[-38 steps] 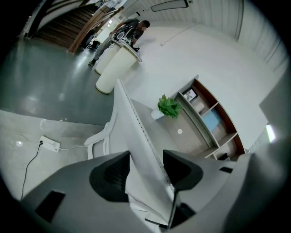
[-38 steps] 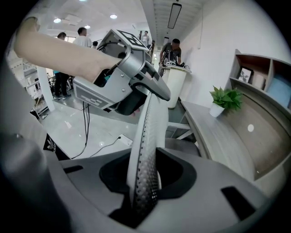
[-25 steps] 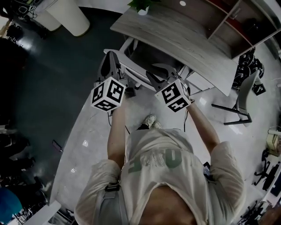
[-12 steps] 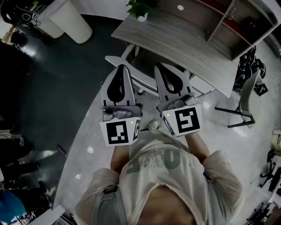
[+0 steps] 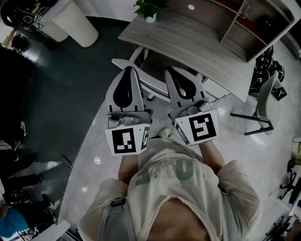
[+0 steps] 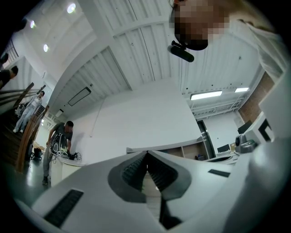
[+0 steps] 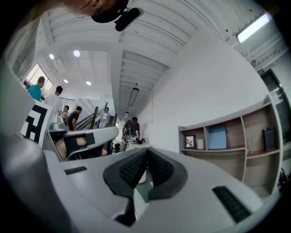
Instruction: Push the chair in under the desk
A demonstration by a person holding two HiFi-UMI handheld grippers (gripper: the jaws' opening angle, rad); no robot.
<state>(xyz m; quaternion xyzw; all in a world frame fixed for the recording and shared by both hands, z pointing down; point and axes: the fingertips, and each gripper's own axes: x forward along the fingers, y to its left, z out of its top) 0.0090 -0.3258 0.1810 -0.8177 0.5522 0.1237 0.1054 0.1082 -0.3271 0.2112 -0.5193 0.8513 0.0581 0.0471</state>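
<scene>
The white-framed chair (image 5: pixel 120 62) sits at 12 o'clock, drawn in under the near edge of the long grey wood-grain desk (image 5: pixel 197 47), with open dark floor (image 5: pixel 61 89) from 9 to 11 o'clock and a grey chair on black legs (image 5: pixel 261 106) at 3 o'clock on pale glossy floor (image 5: pixel 94 141). The left gripper (image 5: pixel 129 69) and right gripper (image 5: pixel 169 70) point toward the white chair, each with jaws pressed together on nothing. A white pot of green leaves (image 5: pixel 150 10) stands on the desk at 12 o'clock, and the wooden shelf unit (image 7: pixel 223 149) holds a blue panel (image 7: pixel 217 137) and a small framed picture (image 7: pixel 190 142).
</scene>
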